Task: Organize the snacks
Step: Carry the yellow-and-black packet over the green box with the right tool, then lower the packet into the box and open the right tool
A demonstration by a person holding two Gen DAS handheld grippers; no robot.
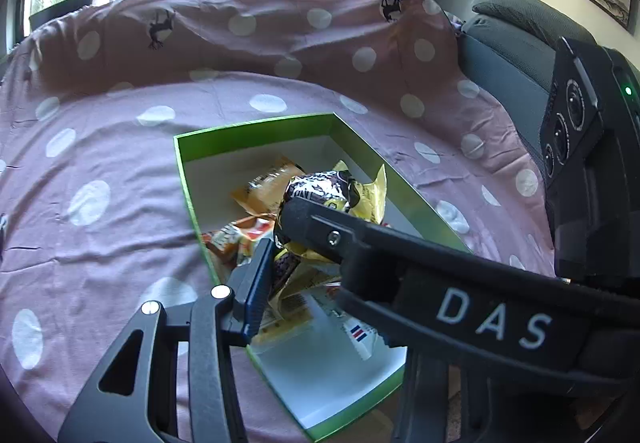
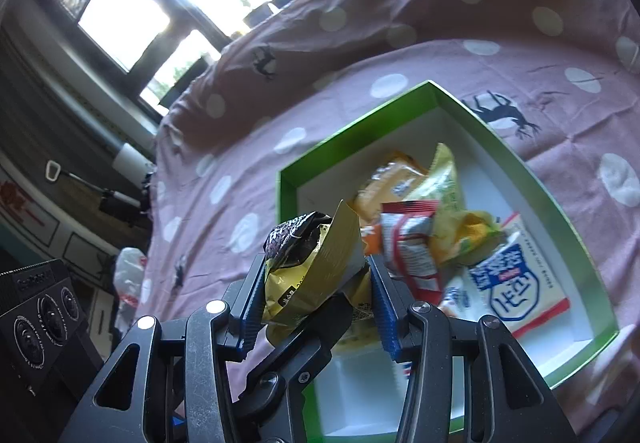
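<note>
Two grippers share one snack: the left gripper (image 1: 276, 233) and right gripper (image 2: 316, 303) are both clamped on a gold-and-black packet (image 2: 308, 263), held over the near end of the green box (image 2: 286, 179) on the spotted cloth (image 1: 100, 147). Other packets (image 2: 416, 227) lie piled inside (labels mostly unreadable). Likely light, crinkly and slippery, with crushable contents, so the sealed end seams seem the best hold.
</note>
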